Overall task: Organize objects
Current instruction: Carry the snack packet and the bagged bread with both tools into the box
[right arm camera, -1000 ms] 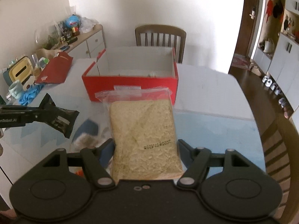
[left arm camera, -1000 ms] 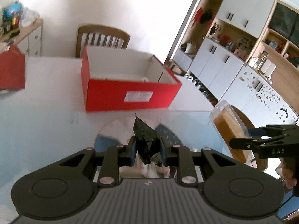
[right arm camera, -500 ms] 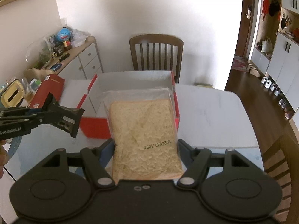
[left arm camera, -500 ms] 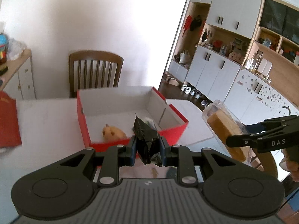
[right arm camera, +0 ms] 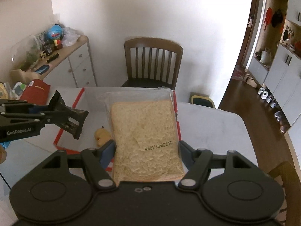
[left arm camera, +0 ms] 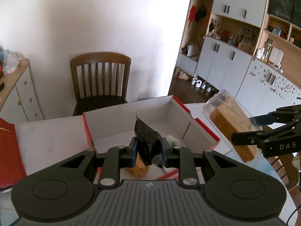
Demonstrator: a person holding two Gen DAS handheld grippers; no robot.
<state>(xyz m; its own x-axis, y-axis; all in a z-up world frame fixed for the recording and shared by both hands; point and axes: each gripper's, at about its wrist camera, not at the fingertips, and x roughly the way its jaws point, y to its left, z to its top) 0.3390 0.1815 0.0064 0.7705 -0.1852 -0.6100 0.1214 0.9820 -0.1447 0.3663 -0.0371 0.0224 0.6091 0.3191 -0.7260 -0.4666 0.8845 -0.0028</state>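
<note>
Compared with a second earlier, both grippers had travelled forward across the white desk (left arm camera: 47, 141) toward the red box (left arm camera: 150, 120). The box then lay well ahead of them and showed its red front wall; now both views looked down into its white inside, and the wooden chair (right arm camera: 153, 62) behind the desk had come into fuller view.

The left gripper (left arm camera: 149, 150) was clenched on a black snack wrapper (left arm camera: 148, 143). The wrapper stood upright between the two fingers (left arm camera: 132, 150), its crimped top edge rising above them, and it hung over the near part of the open box. In the right wrist view the same wrapper (right arm camera: 68, 117) stuck out sideways over the box's left wall.

The right gripper (right arm camera: 146, 152) grasped a clear bag of sliced bread (right arm camera: 145, 137); the fingers (right arm camera: 107, 150) pressed on its two sides, and the bag reached forward over the box. In the left wrist view the bread (left arm camera: 231, 126) was beside the box's right wall.

A small yellow toy (right arm camera: 101, 134) lay on the box floor, just left of the bread bag. A red lid (left arm camera: 8, 150) lay on the desk to the left of the box.
</note>
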